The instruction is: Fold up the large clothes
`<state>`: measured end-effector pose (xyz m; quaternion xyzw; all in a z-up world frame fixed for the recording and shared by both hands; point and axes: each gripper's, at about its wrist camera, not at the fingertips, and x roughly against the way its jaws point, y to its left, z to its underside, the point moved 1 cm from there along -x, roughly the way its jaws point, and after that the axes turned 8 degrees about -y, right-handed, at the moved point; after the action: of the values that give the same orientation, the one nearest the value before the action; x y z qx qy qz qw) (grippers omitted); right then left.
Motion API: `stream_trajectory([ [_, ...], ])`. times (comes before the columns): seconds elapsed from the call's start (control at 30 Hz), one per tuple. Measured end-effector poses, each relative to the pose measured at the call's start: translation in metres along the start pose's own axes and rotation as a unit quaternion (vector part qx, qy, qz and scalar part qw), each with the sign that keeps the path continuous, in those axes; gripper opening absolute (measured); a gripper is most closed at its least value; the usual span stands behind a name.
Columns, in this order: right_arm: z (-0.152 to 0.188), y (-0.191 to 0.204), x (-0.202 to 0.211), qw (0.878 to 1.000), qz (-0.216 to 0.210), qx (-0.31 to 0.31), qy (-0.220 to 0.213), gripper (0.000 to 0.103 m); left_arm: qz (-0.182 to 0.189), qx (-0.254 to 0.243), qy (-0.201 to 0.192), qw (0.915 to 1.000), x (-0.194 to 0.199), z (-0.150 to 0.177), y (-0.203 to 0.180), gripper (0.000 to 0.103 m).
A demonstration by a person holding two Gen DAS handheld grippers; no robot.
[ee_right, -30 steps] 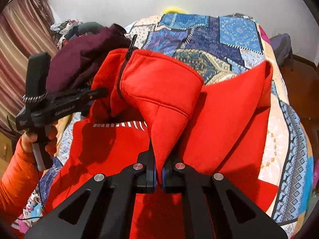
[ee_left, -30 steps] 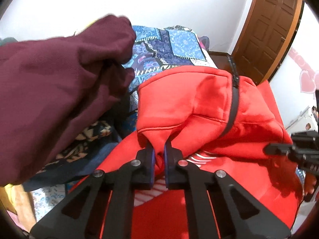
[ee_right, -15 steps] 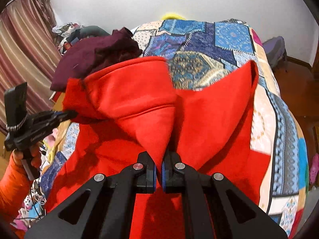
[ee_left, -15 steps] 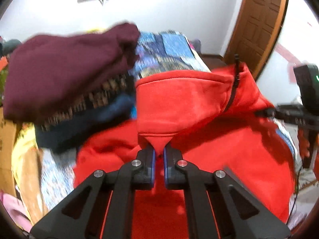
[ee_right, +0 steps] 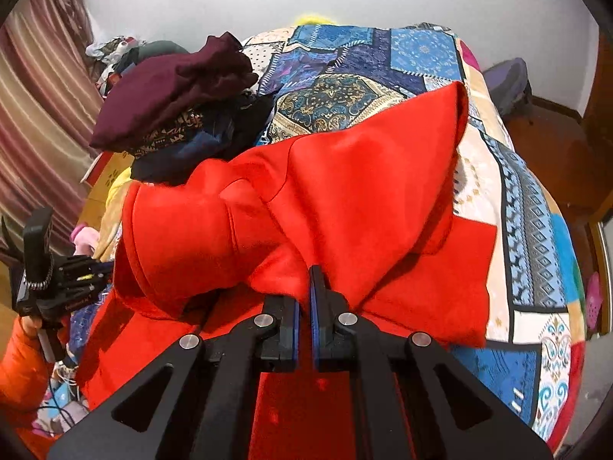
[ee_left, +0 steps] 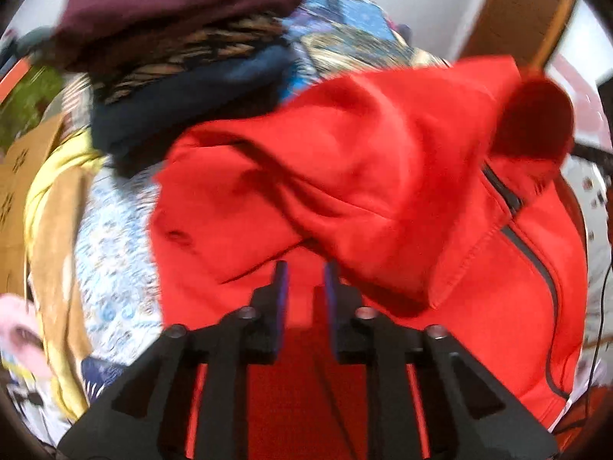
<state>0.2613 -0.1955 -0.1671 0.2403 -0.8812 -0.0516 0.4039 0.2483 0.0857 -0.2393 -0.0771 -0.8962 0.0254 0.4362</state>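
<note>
A red zip hoodie (ee_left: 383, 176) lies spread on the patchwork bedspread (ee_right: 383, 57), its upper part folded over the body. My left gripper (ee_left: 304, 268) hovers over the hoodie's near edge. Its jaws are opening, and nothing is pinched between the blue pads; red cloth shows below the gap. The black zip (ee_left: 528, 253) runs down the right side. In the right wrist view the hoodie (ee_right: 364, 191) bunches into my right gripper (ee_right: 304, 287), which is shut on a fold of it. The left gripper (ee_right: 57, 280) shows at the far left, held by a hand in an orange sleeve.
A stack of folded clothes topped by a maroon garment (ee_right: 172, 96) sits on the bed just beyond the hoodie's left side. Yellow cloth (ee_left: 57, 199) hangs by the bed's left edge. A striped curtain (ee_right: 38, 96) is at left and a wooden door (ee_left: 517, 11) at right.
The left gripper has let go of the red hem it pinched and its jaws have parted. The folded part of the hoodie has come down towards the body. The right gripper still grips its fold.
</note>
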Motion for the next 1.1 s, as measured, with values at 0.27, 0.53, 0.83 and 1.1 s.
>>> stream_trajectory([
  [0.27, -0.012, 0.010, 0.021, 1.000, 0.010, 0.005, -0.008, 0.021, -0.019, 0.120, -0.045, 0.9916, 0.018, -0.019, 0.054, 0.051],
  [0.53, -0.026, 0.029, 0.027, 1.000, -0.010, -0.007, -0.026, 0.049, 0.060, 0.183, -0.021, 0.9811, -0.002, -0.032, 0.039, 0.051],
  [0.83, -0.019, 0.086, 0.011, 0.996, -0.015, 0.090, -0.021, 0.050, 0.045, 0.106, -0.057, 0.9917, 0.033, -0.033, -0.008, 0.056],
  [1.1, -0.013, 0.086, -0.017, 0.992, 0.052, 0.115, -0.021, 0.053, 0.070, 0.080, -0.026, 0.9940, 0.018, -0.020, -0.030, 0.059],
])
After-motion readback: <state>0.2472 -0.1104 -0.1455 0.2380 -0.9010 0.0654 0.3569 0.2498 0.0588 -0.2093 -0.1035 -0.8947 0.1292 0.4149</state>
